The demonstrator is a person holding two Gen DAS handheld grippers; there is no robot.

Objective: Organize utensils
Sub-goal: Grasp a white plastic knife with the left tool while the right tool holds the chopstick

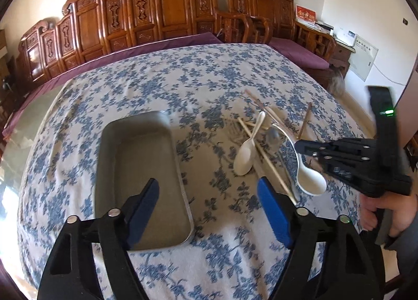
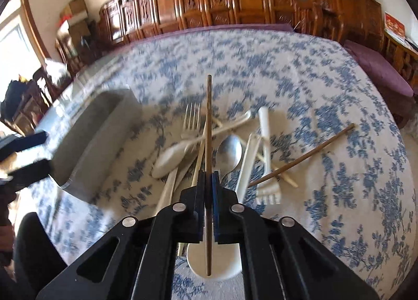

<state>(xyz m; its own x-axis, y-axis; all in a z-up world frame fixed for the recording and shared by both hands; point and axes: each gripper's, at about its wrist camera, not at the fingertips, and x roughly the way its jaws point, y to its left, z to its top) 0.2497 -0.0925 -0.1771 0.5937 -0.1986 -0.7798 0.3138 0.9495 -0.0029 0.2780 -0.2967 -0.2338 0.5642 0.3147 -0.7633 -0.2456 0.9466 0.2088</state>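
An empty grey metal tray (image 1: 141,174) sits on the blue-flowered tablecloth; it shows at the left of the right wrist view (image 2: 88,140). To its right lies a heap of utensils: white spoons (image 1: 247,153), a metal fork (image 2: 192,117), a metal spoon (image 2: 230,151), pale chopsticks and a second brown chopstick (image 2: 308,156). My right gripper (image 2: 208,177) is shut on a brown chopstick (image 2: 208,122) and holds it above the heap; it shows in the left wrist view (image 1: 300,145). My left gripper (image 1: 209,192) is open and empty, over the tray's near right edge.
Carved wooden benches (image 1: 162,12) with purple cushions stand behind the round table. The table's glass edge (image 1: 26,122) shows at the left. A white plastic fork-like piece (image 2: 267,169) lies in the heap. A person's hand (image 1: 386,216) holds the right gripper.
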